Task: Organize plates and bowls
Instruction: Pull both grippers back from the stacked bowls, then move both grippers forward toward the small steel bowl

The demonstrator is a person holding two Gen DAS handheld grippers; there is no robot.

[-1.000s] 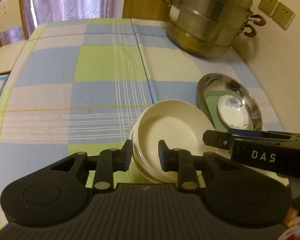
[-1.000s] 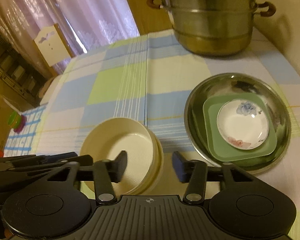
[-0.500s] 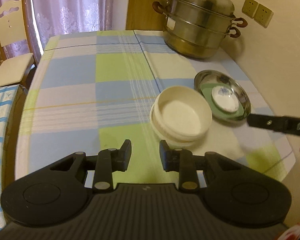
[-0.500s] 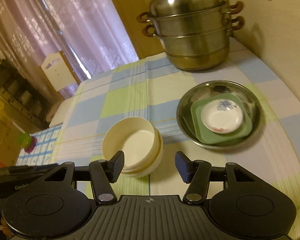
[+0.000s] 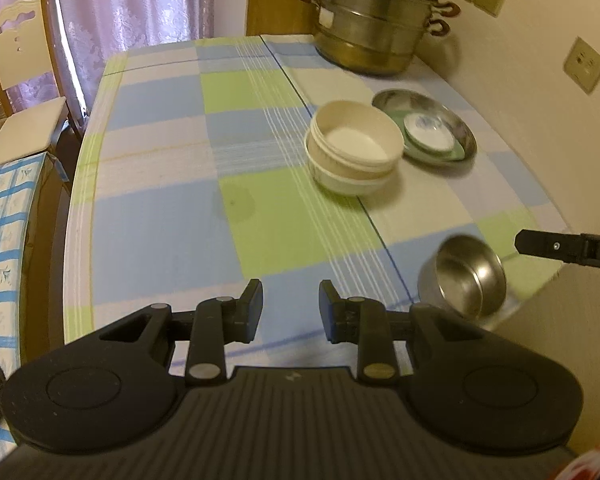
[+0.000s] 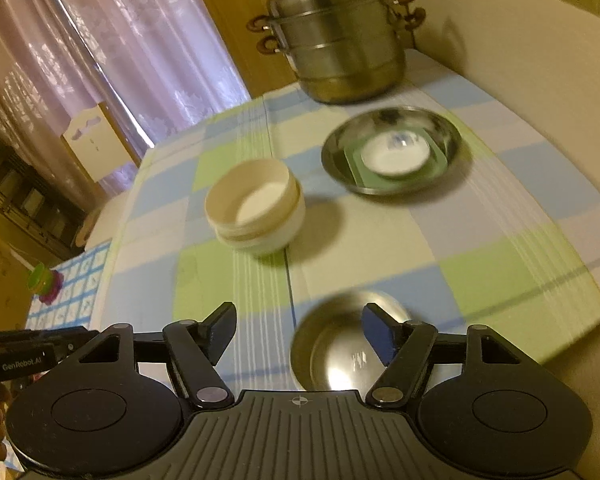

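Observation:
Two stacked cream bowls (image 5: 354, 146) (image 6: 256, 204) stand mid-table. Right of them a steel plate (image 5: 458, 118) (image 6: 446, 136) holds a green square plate (image 6: 436, 166) with a small white flowered dish (image 5: 426, 130) (image 6: 394, 152) on top. A small steel bowl (image 5: 466, 280) (image 6: 336, 356) sits at the table's near right corner. My left gripper (image 5: 290, 310) is open and empty above the near edge. My right gripper (image 6: 298, 330) is open and empty just above the steel bowl, its right finger over the bowl's rim.
A large steel steamer pot (image 5: 374, 20) (image 6: 338, 36) stands at the far right corner by the wall. A checked cloth (image 5: 172, 152) covers the table. A cream chair (image 5: 18, 80) stands at the far left, with curtains behind.
Both grippers have drawn back from the cream bowls toward the near table edge. The small steel bowl has come into view. The right gripper has opened wider.

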